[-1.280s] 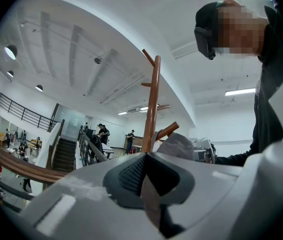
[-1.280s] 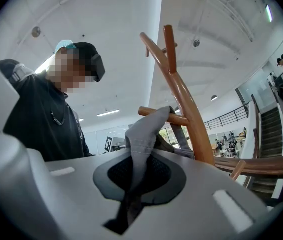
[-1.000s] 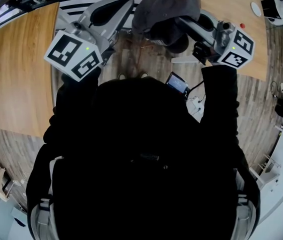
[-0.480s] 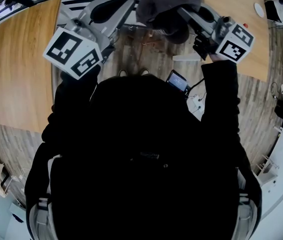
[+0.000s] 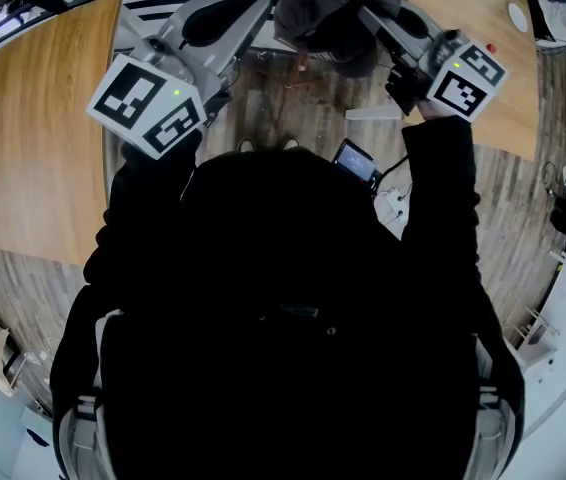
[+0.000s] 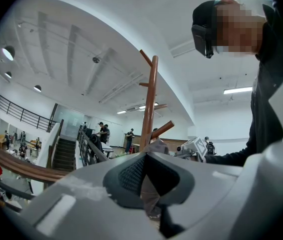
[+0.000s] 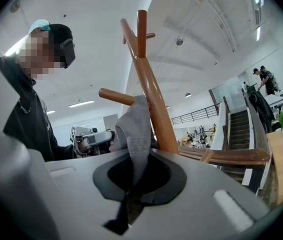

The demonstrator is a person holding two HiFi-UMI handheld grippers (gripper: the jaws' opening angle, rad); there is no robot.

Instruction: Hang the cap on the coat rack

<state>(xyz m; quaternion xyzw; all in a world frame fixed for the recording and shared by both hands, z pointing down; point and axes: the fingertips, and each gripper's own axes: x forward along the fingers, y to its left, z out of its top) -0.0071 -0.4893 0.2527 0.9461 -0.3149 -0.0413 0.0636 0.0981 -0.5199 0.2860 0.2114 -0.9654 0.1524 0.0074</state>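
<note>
cap (image 7: 134, 129): grey | coat rack (image 7: 156, 109): reddish-brown | marker cube (image 5: 148, 108): black-white squares

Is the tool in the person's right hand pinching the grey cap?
Yes, the cap has its grey fabric running down between the closed jaws of the right gripper, beside the wooden coat rack.

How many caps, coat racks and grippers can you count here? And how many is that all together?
cap: 1
coat rack: 1
grippers: 2, the left gripper and the right gripper, both pinching the cap
total: 4
</note>
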